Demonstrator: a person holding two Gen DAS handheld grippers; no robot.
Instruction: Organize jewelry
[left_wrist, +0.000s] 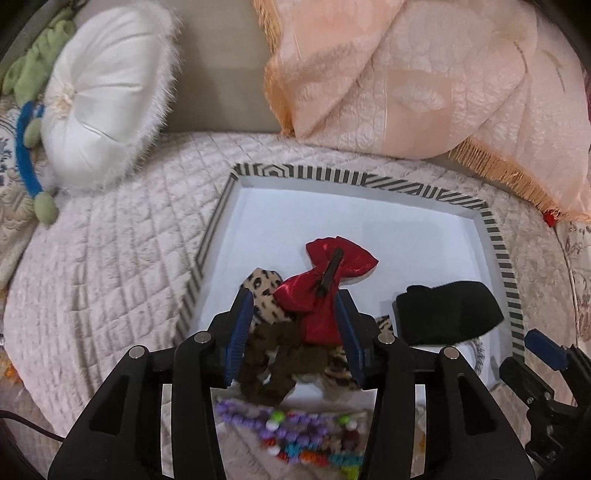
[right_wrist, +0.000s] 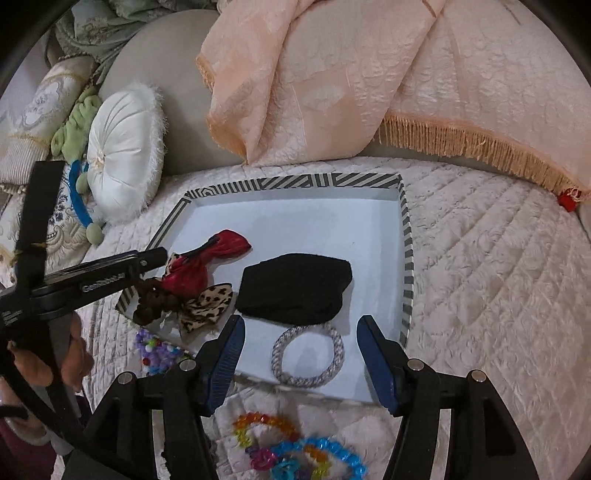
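Striped-rim tray (right_wrist: 405, 236) on quilted bed (right_wrist: 480, 277). Inside: red satin bow (right_wrist: 207, 266), leopard bow (right_wrist: 208, 306), brown scrunchie (right_wrist: 153, 306), black cloth (right_wrist: 295, 288), braided silver ring (right_wrist: 308, 356). Left tool (left_wrist: 295, 332) open astride red bow, not pressing. Right tool (right_wrist: 301, 354) open above ring, holding nothing.

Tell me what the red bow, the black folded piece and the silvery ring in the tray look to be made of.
Red bow: shiny satin-like fabric, with bright highlights on its folds. Black folded piece: soft matte cloth, maybe velvet or knit; no shine. Silvery ring: seemingly a braided or stone-studded bangle with a grainy glitter; the material is unclear. Tray: probably printed card.
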